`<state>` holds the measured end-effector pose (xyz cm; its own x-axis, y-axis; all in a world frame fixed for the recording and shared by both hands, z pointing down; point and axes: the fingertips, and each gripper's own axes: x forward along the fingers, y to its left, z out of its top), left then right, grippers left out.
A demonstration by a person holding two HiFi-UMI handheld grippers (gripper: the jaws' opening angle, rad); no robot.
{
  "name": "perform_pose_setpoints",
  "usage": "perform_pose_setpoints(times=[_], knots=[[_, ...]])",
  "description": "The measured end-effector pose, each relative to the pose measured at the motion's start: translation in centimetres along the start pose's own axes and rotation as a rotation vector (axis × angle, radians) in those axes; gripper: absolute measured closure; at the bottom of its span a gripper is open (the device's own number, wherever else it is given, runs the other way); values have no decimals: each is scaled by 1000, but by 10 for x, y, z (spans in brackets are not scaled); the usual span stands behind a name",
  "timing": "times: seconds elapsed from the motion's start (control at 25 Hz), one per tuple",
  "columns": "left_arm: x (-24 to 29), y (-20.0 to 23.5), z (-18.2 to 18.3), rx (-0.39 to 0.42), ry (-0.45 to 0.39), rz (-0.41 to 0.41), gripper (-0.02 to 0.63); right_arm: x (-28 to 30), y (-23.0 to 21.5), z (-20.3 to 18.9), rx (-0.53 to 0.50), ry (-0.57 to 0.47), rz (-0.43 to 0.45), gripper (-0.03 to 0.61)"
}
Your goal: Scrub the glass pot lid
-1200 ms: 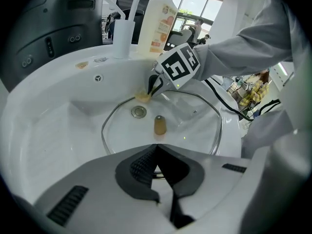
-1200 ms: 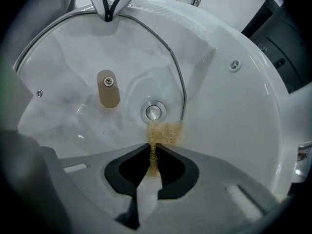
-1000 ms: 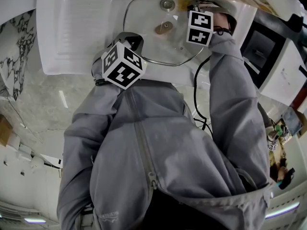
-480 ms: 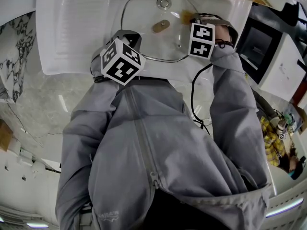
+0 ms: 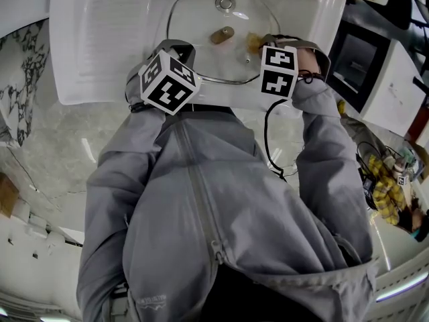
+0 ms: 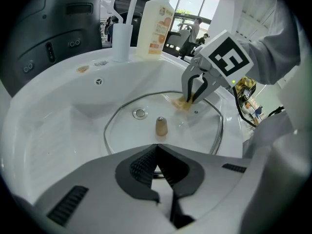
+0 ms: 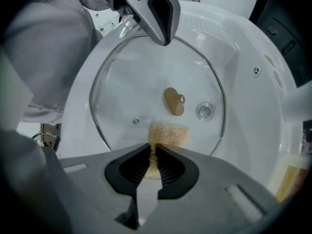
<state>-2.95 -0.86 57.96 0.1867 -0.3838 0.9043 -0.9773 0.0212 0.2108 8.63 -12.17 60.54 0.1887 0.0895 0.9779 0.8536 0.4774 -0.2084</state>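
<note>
The glass pot lid (image 5: pixel 201 15) lies in the white sink (image 5: pixel 100 45), its tan knob (image 5: pixel 220 35) pointing up. My left gripper (image 6: pixel 157 168) is shut on the lid's metal rim at the near edge; in the right gripper view it shows at the lid's far rim (image 7: pixel 158 18). My right gripper (image 7: pixel 152 149) is shut on a tan scrub sponge (image 7: pixel 165 134), which hangs over the glass just right of the knob (image 6: pixel 161 126). In the left gripper view the sponge (image 6: pixel 181 103) meets or nearly meets the glass; I cannot tell which.
A round drain (image 7: pixel 204 111) shows through the glass beside the knob. On the sink's back ledge stand a soap bottle (image 6: pixel 155 23) and a white cup (image 6: pixel 122 43). A black appliance (image 5: pixel 362 59) sits right of the sink.
My right gripper has carried the sponge from the lid's far right edge toward me, over the glass near the knob. The left gripper has kept its hold on the rim.
</note>
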Motion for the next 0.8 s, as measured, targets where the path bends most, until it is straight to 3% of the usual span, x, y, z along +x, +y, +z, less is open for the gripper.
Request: perform_pose_setpoints(times=[0.32, 0.6, 0.8], knots=[[0, -1, 1, 16, -1, 2, 607, -29, 34, 41, 77, -171, 145, 543], [1, -5, 1, 41, 16, 9, 607, -46, 49, 82, 112, -290, 212, 543], [1, -7, 7, 67, 20, 15, 607, -66, 45, 108, 244, -457, 232, 543]])
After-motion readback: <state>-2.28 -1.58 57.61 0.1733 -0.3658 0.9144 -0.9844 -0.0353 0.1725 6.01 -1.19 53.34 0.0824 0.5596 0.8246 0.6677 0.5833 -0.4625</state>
